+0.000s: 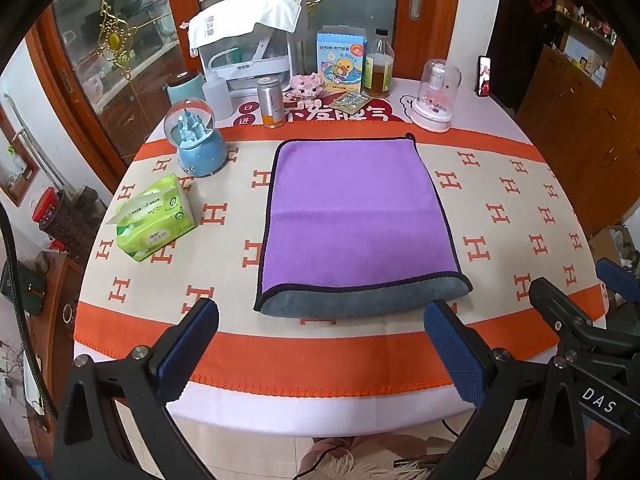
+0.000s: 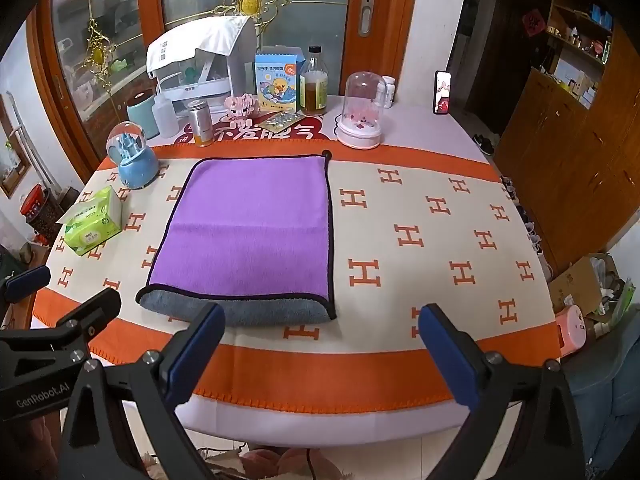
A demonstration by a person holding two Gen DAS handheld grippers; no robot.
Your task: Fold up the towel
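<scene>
A purple towel [image 1: 356,216] with a dark border lies flat on the orange and cream tablecloth [image 1: 320,356], with its grey underside showing along the near edge. It also shows in the right wrist view [image 2: 252,228]. My left gripper [image 1: 320,320] is open and empty, hovering above the table's near edge just in front of the towel. My right gripper [image 2: 320,328] is open and empty, near the towel's near right corner. The right gripper's fingers [image 1: 560,308] show at the right of the left wrist view.
A green tissue pack [image 1: 156,220] and a blue snow globe [image 1: 196,140] stand left of the towel. Bottles, a can [image 1: 272,100], a duck box [image 1: 340,60] and a pink domed ornament [image 1: 436,96] line the far edge. A phone [image 1: 484,76] stands at the back right.
</scene>
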